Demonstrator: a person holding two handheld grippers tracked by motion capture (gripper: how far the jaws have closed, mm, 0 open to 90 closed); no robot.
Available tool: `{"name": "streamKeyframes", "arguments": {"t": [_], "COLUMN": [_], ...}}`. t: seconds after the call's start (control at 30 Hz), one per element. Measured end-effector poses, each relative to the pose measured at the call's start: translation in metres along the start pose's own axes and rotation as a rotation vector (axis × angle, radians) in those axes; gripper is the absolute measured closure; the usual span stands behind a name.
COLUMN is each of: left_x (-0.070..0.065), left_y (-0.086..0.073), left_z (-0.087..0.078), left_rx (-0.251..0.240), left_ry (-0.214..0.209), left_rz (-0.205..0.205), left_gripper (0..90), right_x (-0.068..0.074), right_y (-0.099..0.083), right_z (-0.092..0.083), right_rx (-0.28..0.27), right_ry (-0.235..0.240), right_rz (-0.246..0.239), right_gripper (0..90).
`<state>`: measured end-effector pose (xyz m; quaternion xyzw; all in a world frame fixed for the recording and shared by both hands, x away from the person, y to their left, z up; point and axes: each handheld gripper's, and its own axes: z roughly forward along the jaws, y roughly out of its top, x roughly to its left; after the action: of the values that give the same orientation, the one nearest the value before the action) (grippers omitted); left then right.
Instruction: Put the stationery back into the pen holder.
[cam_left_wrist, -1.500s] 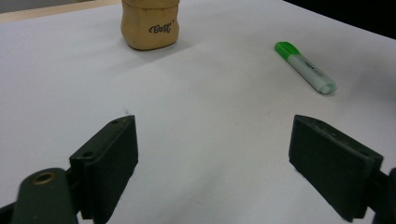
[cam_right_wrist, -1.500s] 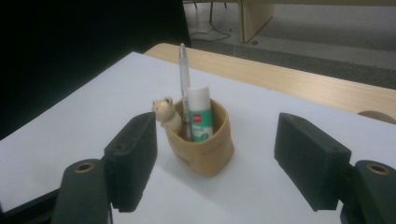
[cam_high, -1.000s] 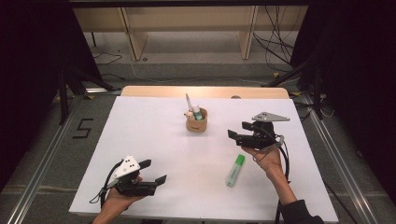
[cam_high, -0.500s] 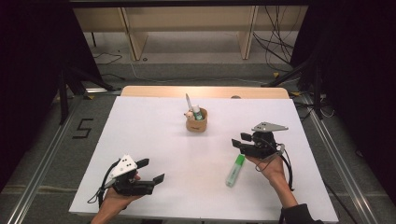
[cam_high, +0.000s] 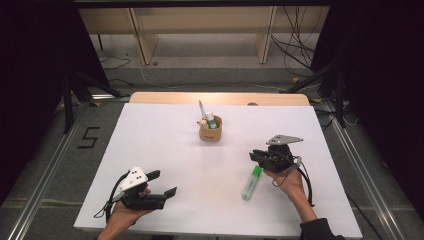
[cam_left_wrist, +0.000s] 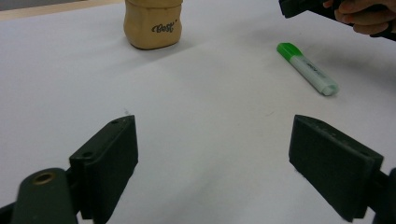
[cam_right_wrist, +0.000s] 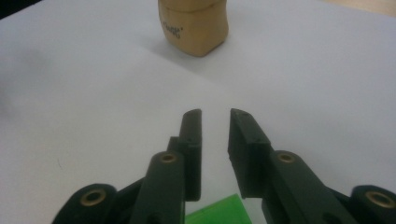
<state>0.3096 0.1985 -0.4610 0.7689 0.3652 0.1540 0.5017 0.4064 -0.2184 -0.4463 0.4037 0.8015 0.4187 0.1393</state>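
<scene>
Right gripper (cam_high: 260, 156) low over the cap end of the green highlighter (cam_high: 251, 182) lying on the white worktop (cam_high: 165, 145); fingers just closing, narrow gap, nothing gripped. Left gripper (cam_high: 162, 184) fingers wide open, empty.

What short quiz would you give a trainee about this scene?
1. True or false: the marker stands in the cup.
2. Which colour is the marker's cap? A red, B green, C blue.
3. How do the jaws of the left hand-held gripper stand?

Key:
1. False; it lies on the table.
2. B.
3. Wide apart, with nothing between them.
</scene>
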Motion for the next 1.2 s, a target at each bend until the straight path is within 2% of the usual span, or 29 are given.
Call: {"name": "streamKeyframes", "arguments": {"t": [0.23, 0.47, 0.67, 1.0, 1.2], "left_x": [0.0, -0.001, 0.0, 0.0, 0.0], "left_y": [0.0, 0.0, 0.0, 0.0, 0.0], "left_z": [0.001, 0.001, 0.001, 0.0, 0.0], "left_rx": [0.001, 0.001, 0.003, 0.002, 0.004], "left_ry": [0.0, -0.001, -0.002, -0.001, 0.0], "left_rz": [0.003, 0.003, 0.005, 0.001, 0.005], "left_gripper": [15.3, 15.3, 15.3, 15.3, 15.3], "right_x": [0.0, 0.001, -0.003, -0.005, -0.006], "right_y": [-0.004, -0.011, -0.016, -0.017, -0.021], "right_z": [0.01, 0.025, 0.031, 0.029, 0.018], "right_rx": [0.063, 0.133, 0.175, 0.198, 0.229], "right_ry": [-0.015, -0.041, -0.056, -0.067, -0.072], "right_rz": [-0.026, -0.051, -0.045, -0.039, -0.019], "right_gripper": [89.5, 90.0, 90.0, 90.0, 90.0]}}
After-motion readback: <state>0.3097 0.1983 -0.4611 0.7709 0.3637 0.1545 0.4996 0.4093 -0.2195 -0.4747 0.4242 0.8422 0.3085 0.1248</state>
